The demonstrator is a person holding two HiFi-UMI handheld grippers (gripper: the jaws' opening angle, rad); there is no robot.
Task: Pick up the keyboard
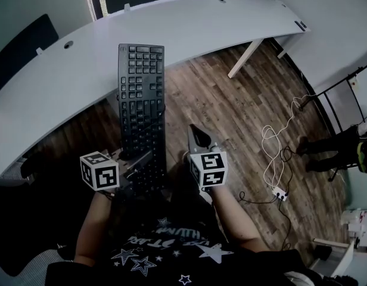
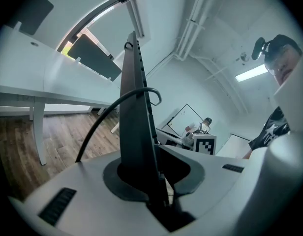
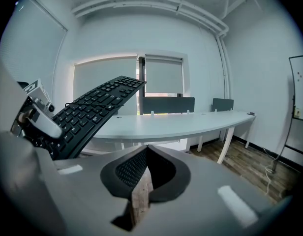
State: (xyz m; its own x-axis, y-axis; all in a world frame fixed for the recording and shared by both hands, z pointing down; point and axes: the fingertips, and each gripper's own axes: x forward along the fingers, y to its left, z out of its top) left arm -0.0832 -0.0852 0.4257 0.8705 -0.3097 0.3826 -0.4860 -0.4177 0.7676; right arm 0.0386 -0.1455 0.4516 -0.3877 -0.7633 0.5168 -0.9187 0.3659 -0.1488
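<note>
Wood-plank floor (image 1: 243,106) lay below, with a long curved white tabletop (image 1: 231,22) beyond it, and the keyboard (image 1: 142,109) was off both. It hung in the air, its far end reaching over the near edge of the tabletop and apparently clear of it. The main risk, as I judged it, came from where it was held: only one short end was caught, so the whole length stuck out unsupported. Its weight could make it pivot or sag between the pads, or slide out and drop to the floor. The keyboard's dark cable (image 2: 107,117) looped loose beside it and could snag on a gripper or on the tabletop edge if the keyboard were swung. A careless tilt could also knock the far end against the tabletop. The left gripper (image 2: 151,181) had its jaws a little way apart and clamped on the near end of the keyboard. The keyboard's thin body showed edge-on and upright between them in the left gripper view. The right gripper (image 3: 141,181) hung just beside the keyboard on its right, with its jaws fully together and nothing between them. It touched nothing, so it gave the keyboard no support. Bringing it under the free length would likely steady the load.
</note>
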